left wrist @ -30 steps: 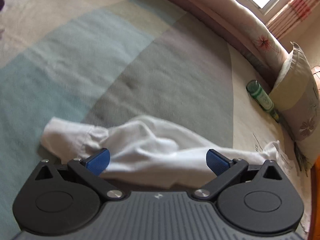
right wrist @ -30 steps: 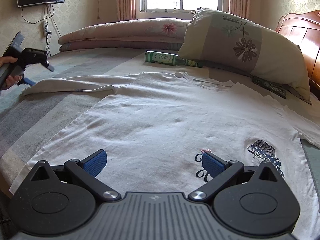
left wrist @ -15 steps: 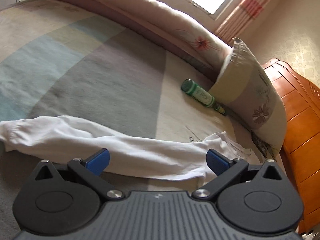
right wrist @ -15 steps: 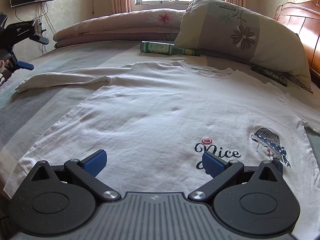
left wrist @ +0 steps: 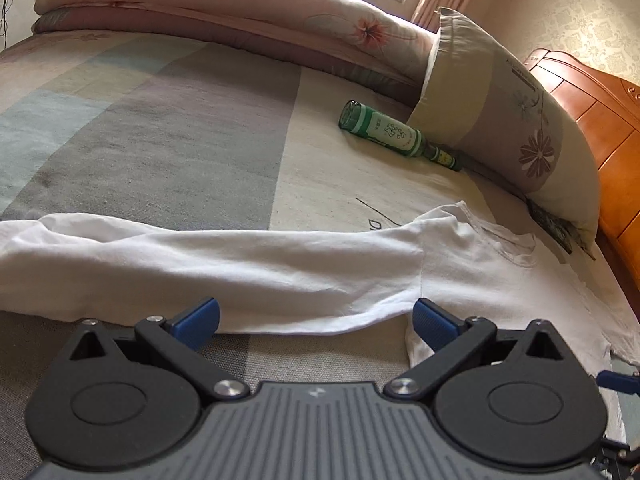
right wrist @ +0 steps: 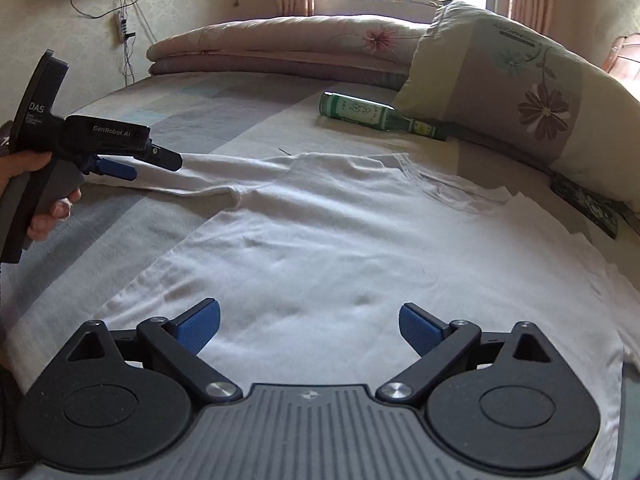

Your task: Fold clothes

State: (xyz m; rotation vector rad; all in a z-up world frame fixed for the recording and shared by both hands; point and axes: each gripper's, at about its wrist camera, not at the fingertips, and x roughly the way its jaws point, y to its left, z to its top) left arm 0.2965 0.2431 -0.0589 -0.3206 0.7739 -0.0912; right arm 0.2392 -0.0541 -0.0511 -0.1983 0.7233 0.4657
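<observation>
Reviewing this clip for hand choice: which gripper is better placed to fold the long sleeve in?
Left. The left gripper is open right at the sleeve, whereas the right gripper is open over the shirt body, farther from it.

Ahead of the jaws lies a plain white shirt [right wrist: 320,248] on a bedspread [left wrist: 168,128] blocked in grey, pale blue and cream. Beyond it are a green bottle [left wrist: 384,130] and a flower-printed pillow [right wrist: 520,92].
</observation>
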